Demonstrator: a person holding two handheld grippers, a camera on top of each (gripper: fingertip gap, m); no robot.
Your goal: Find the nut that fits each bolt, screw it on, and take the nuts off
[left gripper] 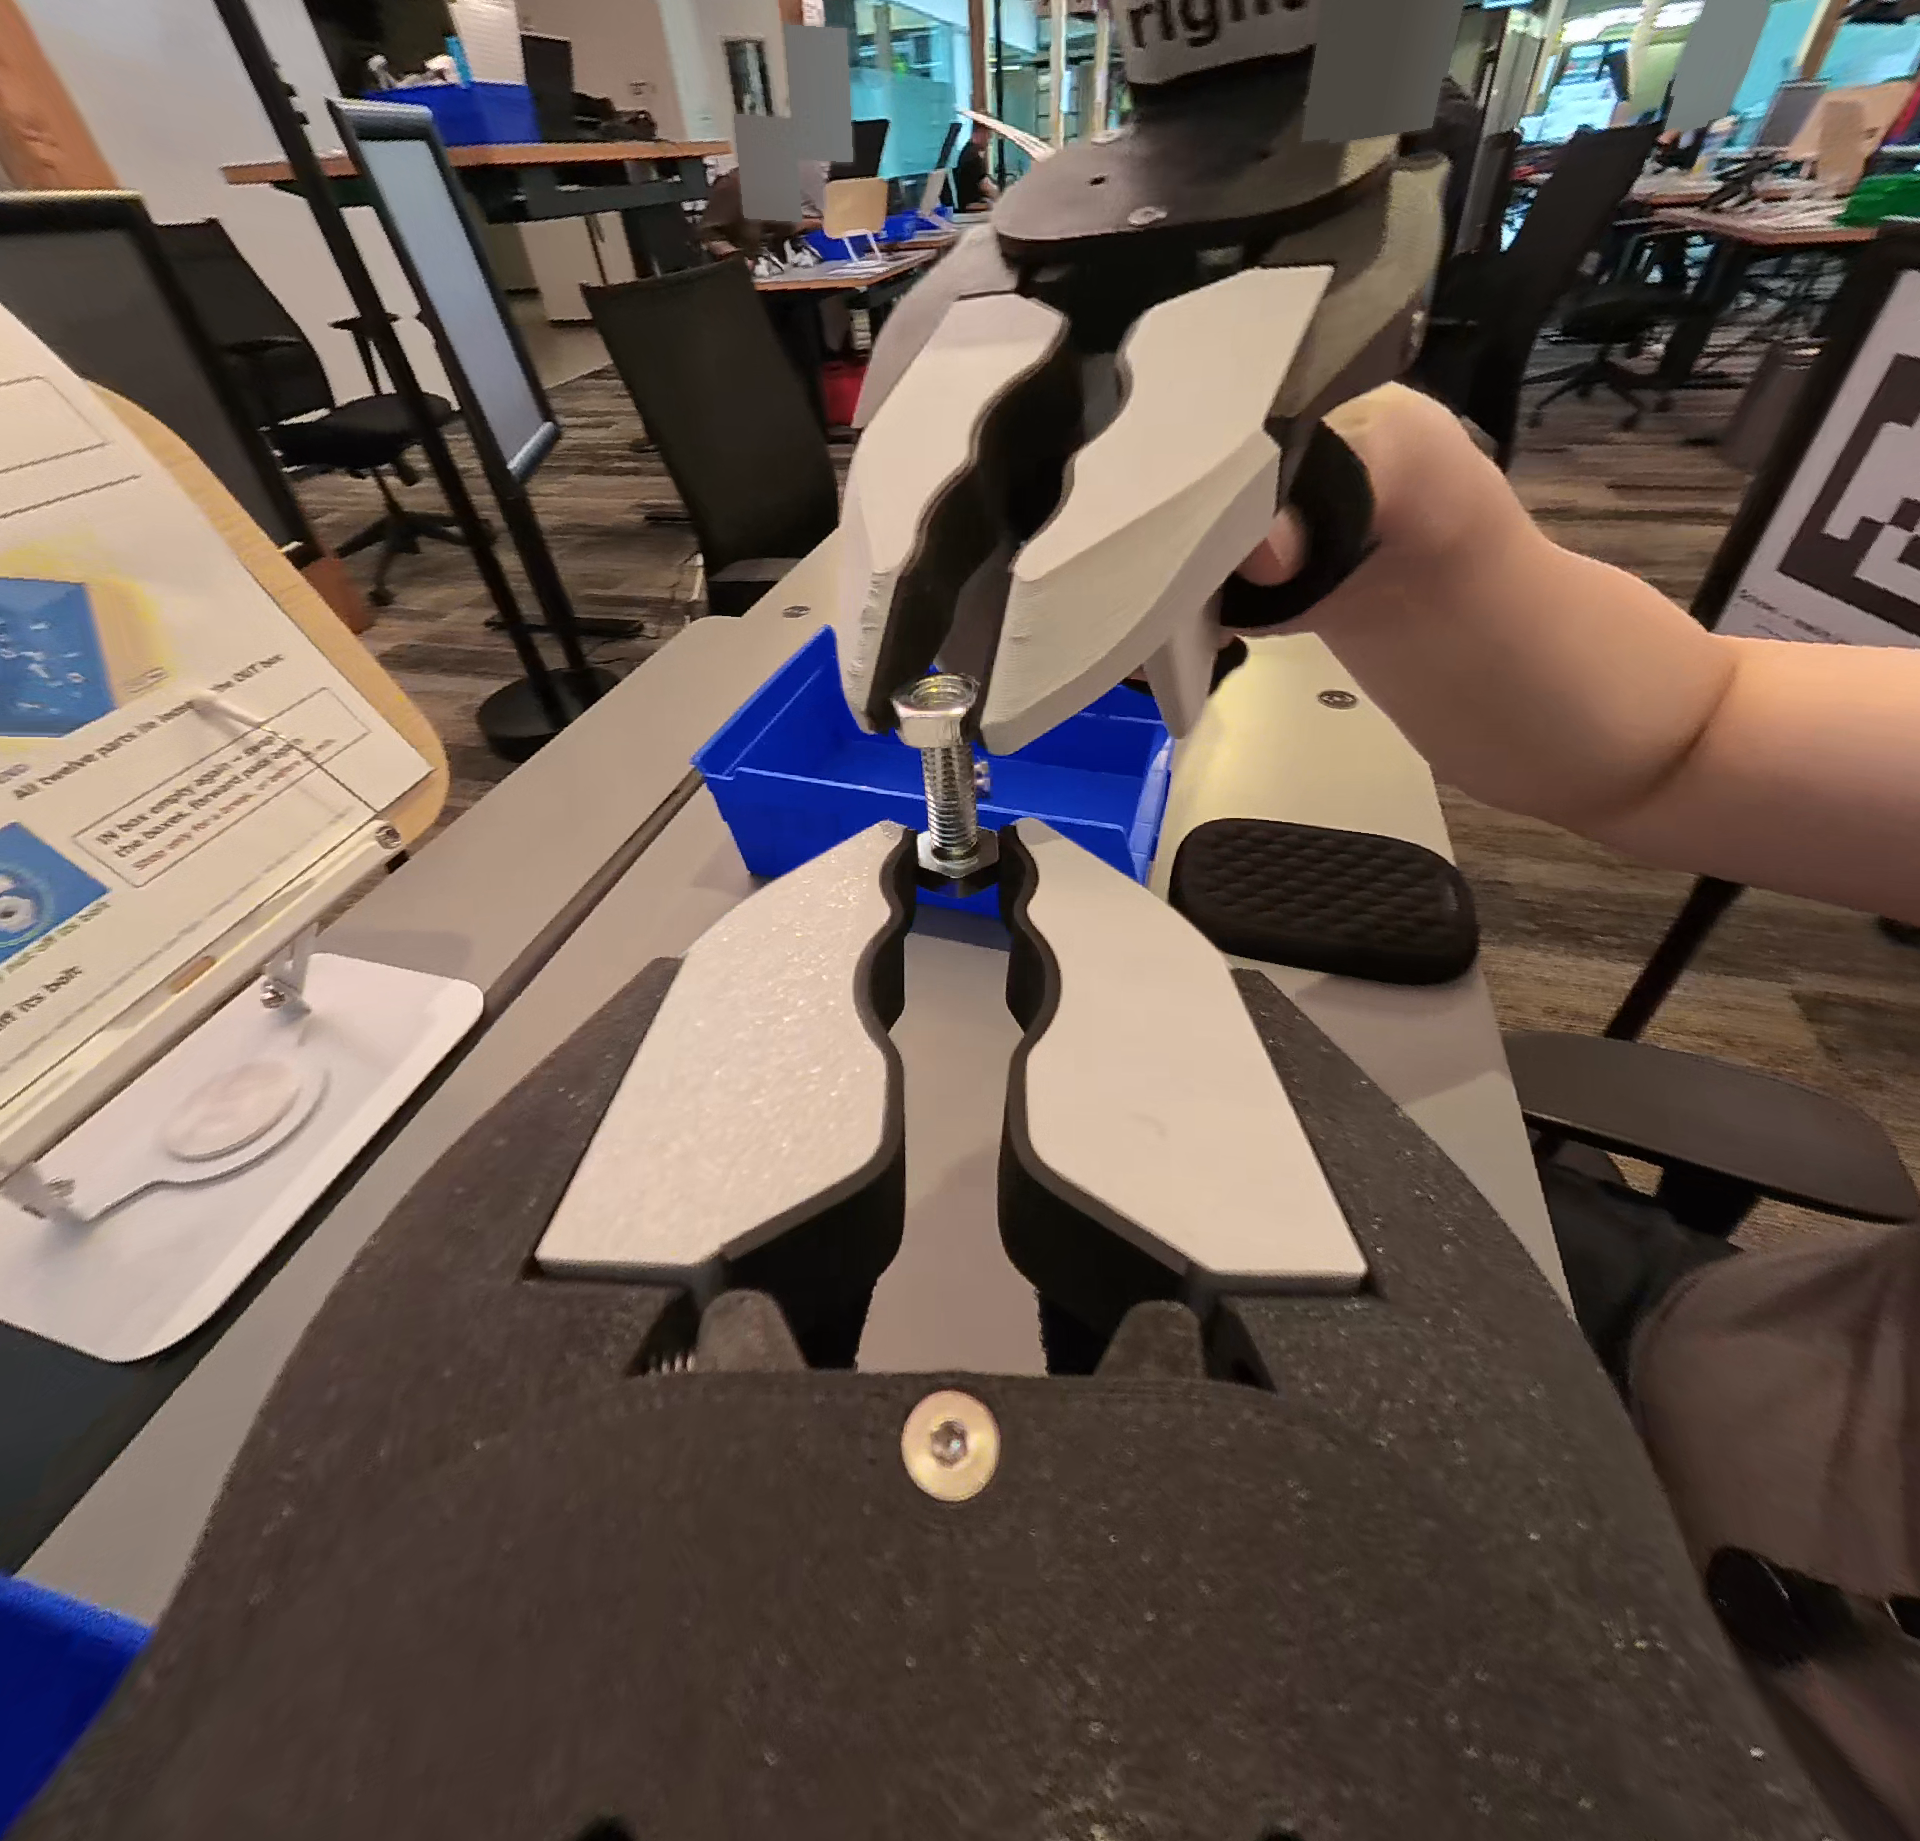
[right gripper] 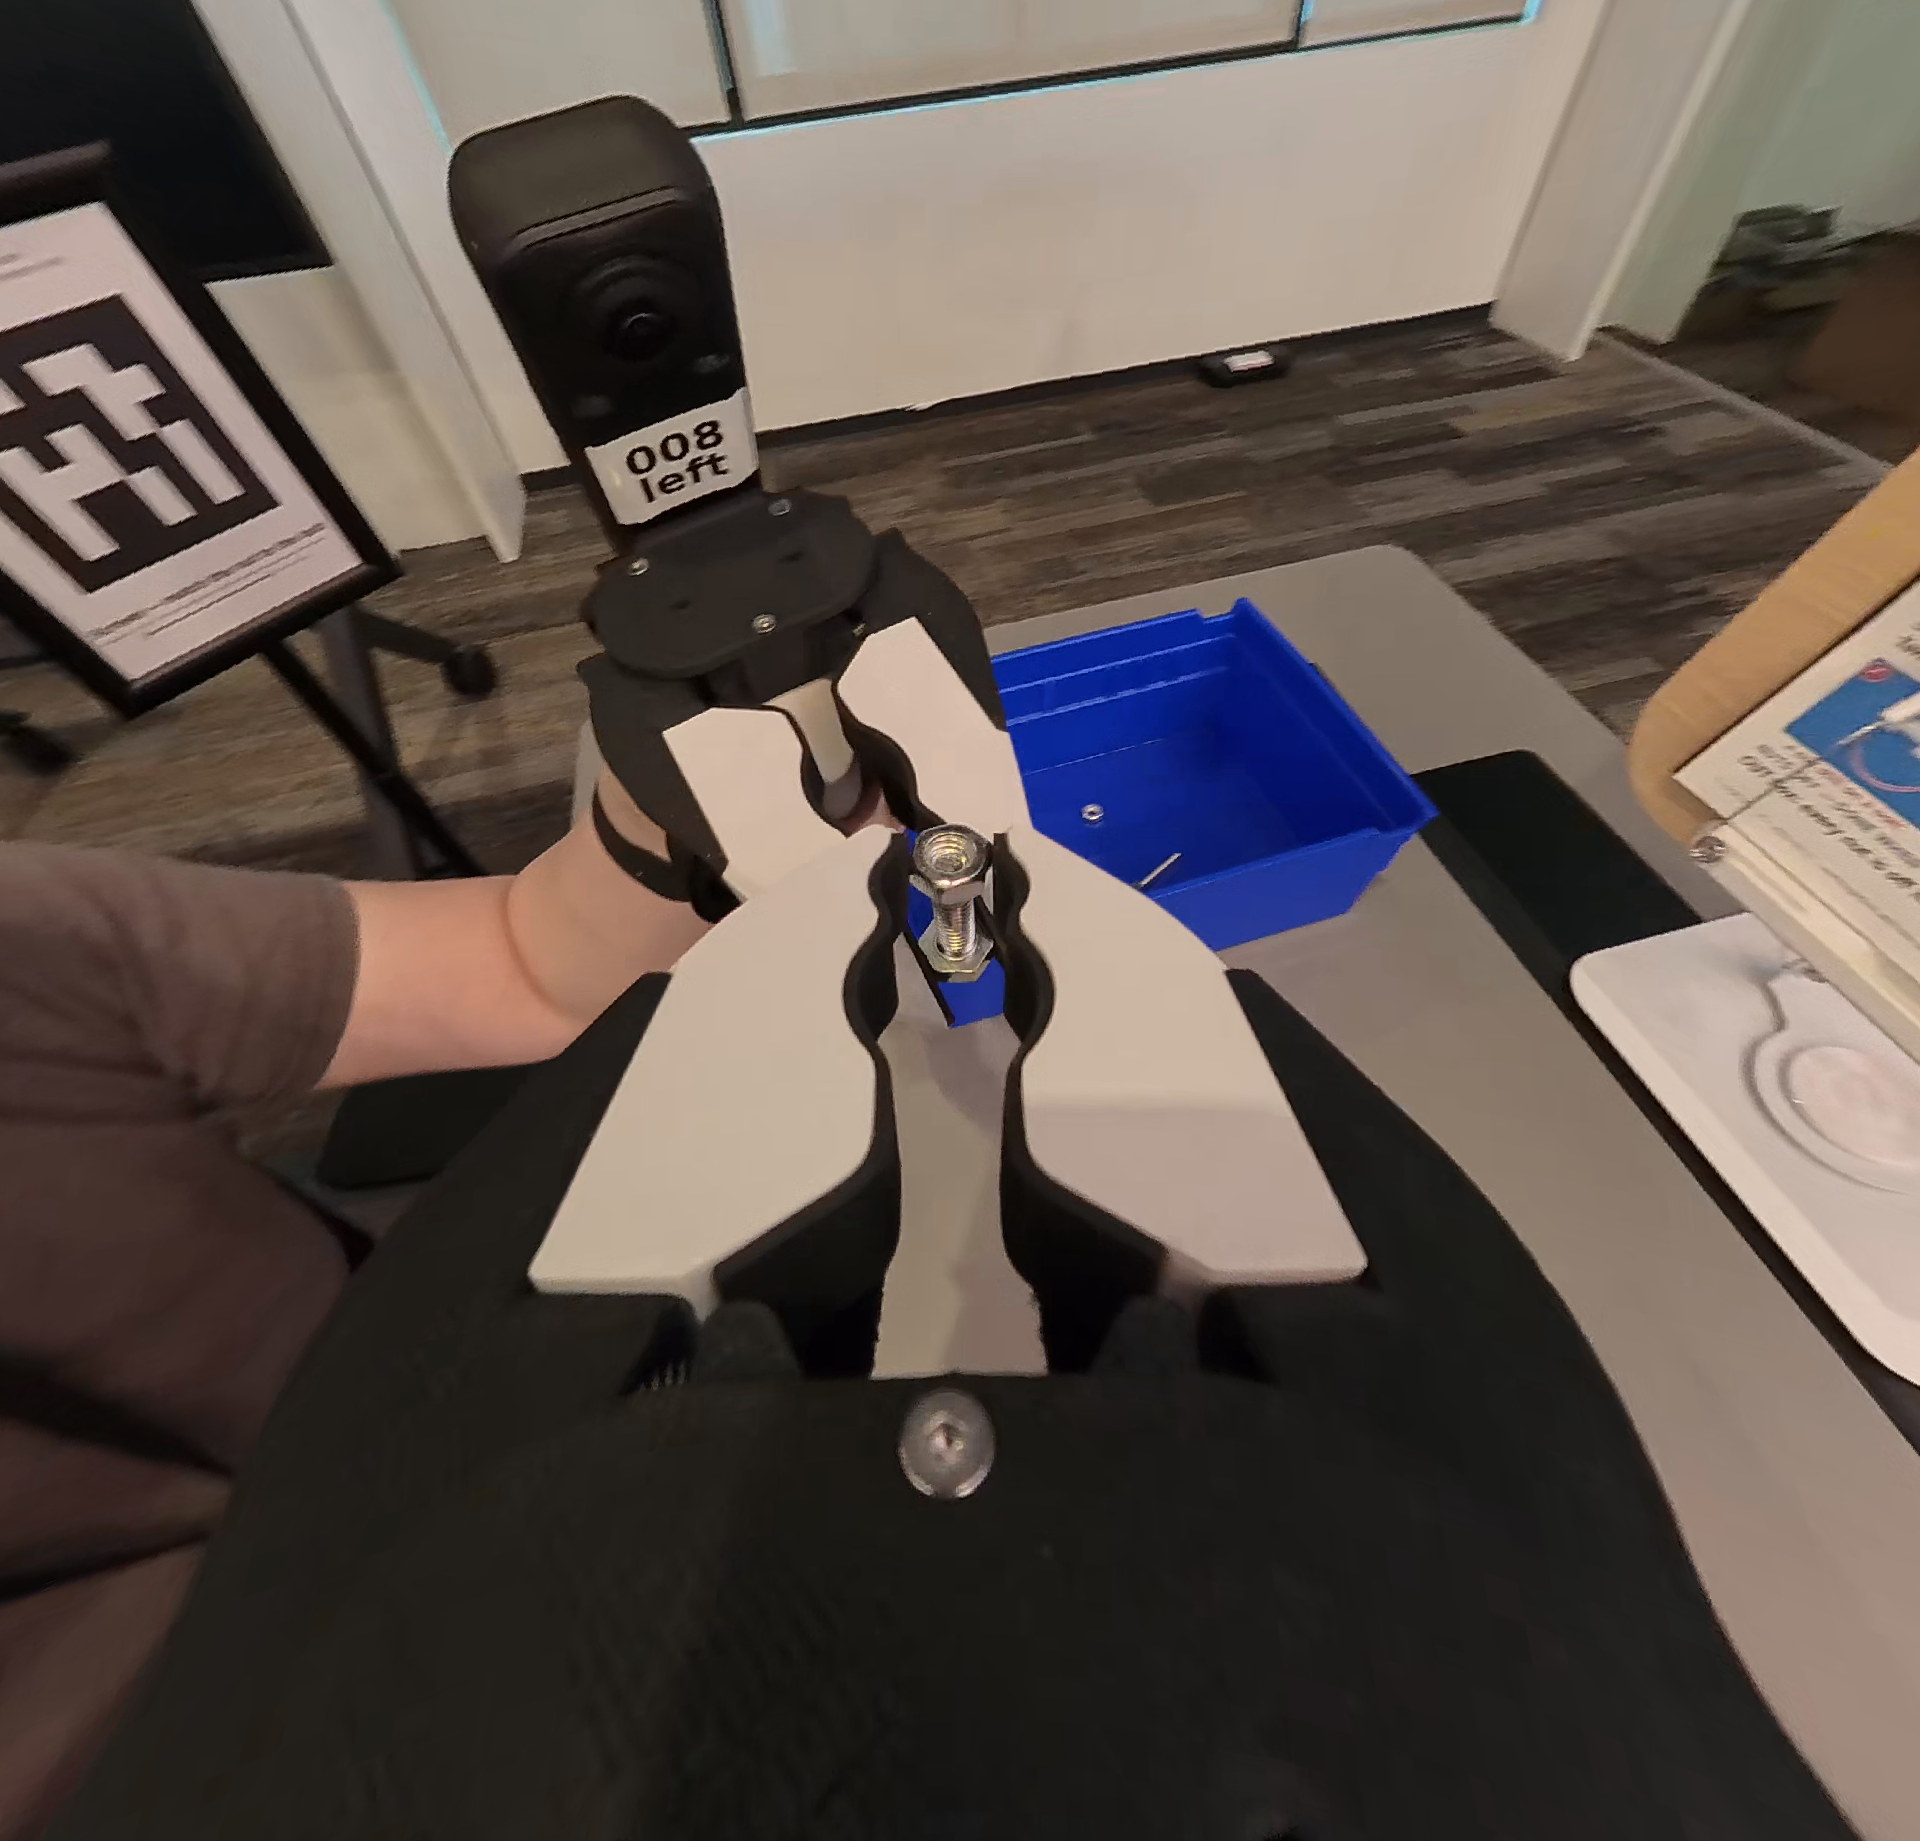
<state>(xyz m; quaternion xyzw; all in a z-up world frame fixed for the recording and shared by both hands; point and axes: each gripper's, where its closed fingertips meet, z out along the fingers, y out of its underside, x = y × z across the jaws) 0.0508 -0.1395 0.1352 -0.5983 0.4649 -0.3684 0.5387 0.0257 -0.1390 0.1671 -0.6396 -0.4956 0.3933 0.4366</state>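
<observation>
A silver bolt (left gripper: 951,794) stands upright above the blue bin (left gripper: 810,783), head up. My right gripper (left gripper: 935,721) comes down from above and is shut on the bolt's hex head (left gripper: 933,702). My left gripper (left gripper: 954,846) reaches in level from below and is shut on a silver nut (left gripper: 956,861) at the lower end of the thread. In the right wrist view my right gripper (right gripper: 948,856) clamps the head (right gripper: 948,854), with the nut (right gripper: 951,950) lower on the bolt. The left fingertips are hidden there.
The blue bin (right gripper: 1299,856) holds a small nut (right gripper: 1091,811) and a thin pin (right gripper: 1158,869). An instruction sheet on a stand (left gripper: 156,700) is at the left, a black pad (left gripper: 1320,898) beside the bin, and another blue bin corner (left gripper: 52,1666) near me. The tips of both grippers are at nearly the same place.
</observation>
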